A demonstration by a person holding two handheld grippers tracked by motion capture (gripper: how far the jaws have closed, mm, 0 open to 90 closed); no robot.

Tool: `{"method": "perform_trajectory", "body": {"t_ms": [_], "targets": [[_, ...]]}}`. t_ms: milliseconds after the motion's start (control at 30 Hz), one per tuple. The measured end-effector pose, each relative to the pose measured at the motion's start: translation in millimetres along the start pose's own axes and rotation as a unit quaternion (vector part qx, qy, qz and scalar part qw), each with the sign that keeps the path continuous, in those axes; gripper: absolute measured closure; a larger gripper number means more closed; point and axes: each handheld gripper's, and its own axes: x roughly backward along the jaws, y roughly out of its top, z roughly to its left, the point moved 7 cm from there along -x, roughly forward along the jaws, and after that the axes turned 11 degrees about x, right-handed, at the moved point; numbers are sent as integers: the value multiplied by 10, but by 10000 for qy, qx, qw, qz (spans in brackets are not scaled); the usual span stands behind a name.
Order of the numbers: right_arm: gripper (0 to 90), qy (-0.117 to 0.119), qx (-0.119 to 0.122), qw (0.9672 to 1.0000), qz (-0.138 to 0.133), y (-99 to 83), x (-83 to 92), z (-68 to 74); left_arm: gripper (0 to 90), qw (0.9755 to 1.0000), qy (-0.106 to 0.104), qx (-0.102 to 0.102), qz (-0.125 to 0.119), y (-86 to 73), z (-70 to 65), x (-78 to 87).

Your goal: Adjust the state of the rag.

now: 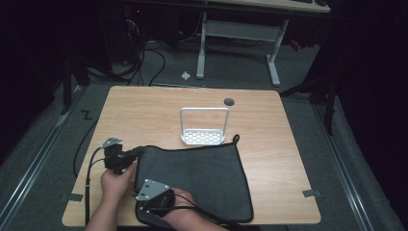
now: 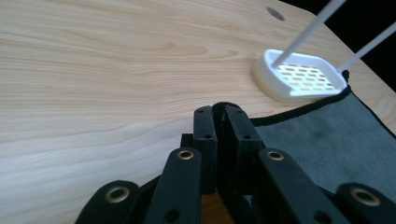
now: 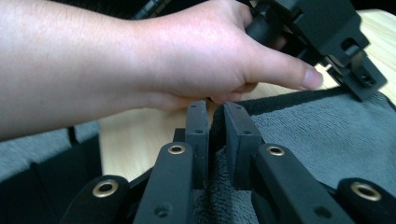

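Note:
A dark grey cloth (image 1: 197, 178) with a black hem lies spread over the near part of the wooden table (image 1: 159, 110). My left gripper (image 1: 136, 153) is shut on the cloth's far left corner; in the left gripper view the hem (image 2: 223, 106) sits pinched between the jaws (image 2: 222, 114). My right gripper (image 1: 138, 185) is shut on the cloth's left edge nearer the person, and in the right gripper view the grey fabric (image 3: 317, 140) bunches between its jaws (image 3: 215, 112). The person's left hand (image 3: 187, 60) is just beyond them.
A white perforated stand (image 1: 202, 137) with a tall wire handle stands at the cloth's far edge, also seen as the stand (image 2: 303, 77). A dark round hole (image 1: 229, 101) marks the table's far side. Another desk's legs (image 1: 274, 57) and cables lie on the floor beyond.

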Motion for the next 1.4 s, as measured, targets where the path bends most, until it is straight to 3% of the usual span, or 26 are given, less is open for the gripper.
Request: {"method": "perform_trajectory", "body": {"t_ms": [67, 100, 233, 300, 500, 567, 700, 800, 933, 967, 1000, 1033, 1067, 1167, 1233, 1400], "targets": [[814, 103, 43, 9999, -62, 98, -94, 62, 836, 10000, 48, -12, -24, 21, 42, 79], [813, 135, 82, 9998, -79, 146, -127, 93, 836, 9999, 153, -16, -68, 61, 132, 223], [814, 158, 93, 9996, -212, 271, -156, 132, 835, 9996, 234, 57, -120, 104, 210, 356], [814, 143, 56, 9995, -266, 302, -123, 120, 836, 9996, 240, 53, -123, 115, 186, 369], [813, -107, 25, 9998, -175, 141, 184, -12, 835, 9999, 4, -21, -143, 101, -166, 135], [812, -196, -15, 9997, -157, 51, 295, -62, 835, 9998, -3, -104, -144, 91, -281, 45], [808, -381, -160, 9991, -119, -182, 531, -180, 835, 9998, -101, -53, -152, 70, -473, -134], [809, -540, -337, 9979, -89, -372, 702, -279, 832, 9997, -18, -223, -88, 36, -623, -286], [809, -719, -470, 9963, 17, -615, 922, -363, 833, 9994, -162, -316, -8, 3, -862, -457], [809, -719, -470, 9963, 17, -615, 922, -363, 833, 9994, -162, -316, -8, 3, -862, -457], [809, -785, -538, 9954, 60, -725, 1028, -393, 833, 9989, -203, -413, 46, -22, -985, -542], [809, -785, -538, 9954, 60, -725, 1028, -393, 832, 9989, -203, -413, 46, -22, -985, -542], [809, -803, -636, 9947, 45, -814, 1128, -419, 832, 9986, -258, -448, 78, -45, -1098, -620], [808, -842, -668, 9942, 44, -890, 1217, -441, 832, 9982, -282, -510, 110, -69, -1201, -694], [808, -918, -747, 9929, 94, -999, 1335, -470, 831, 9969, -238, -734, 148, -106, -1342, -786], [807, -1077, -836, 9905, 172, -1172, 1527, -517, 829, 9948, -247, -940, 303, -152, -1537, -937]]}}
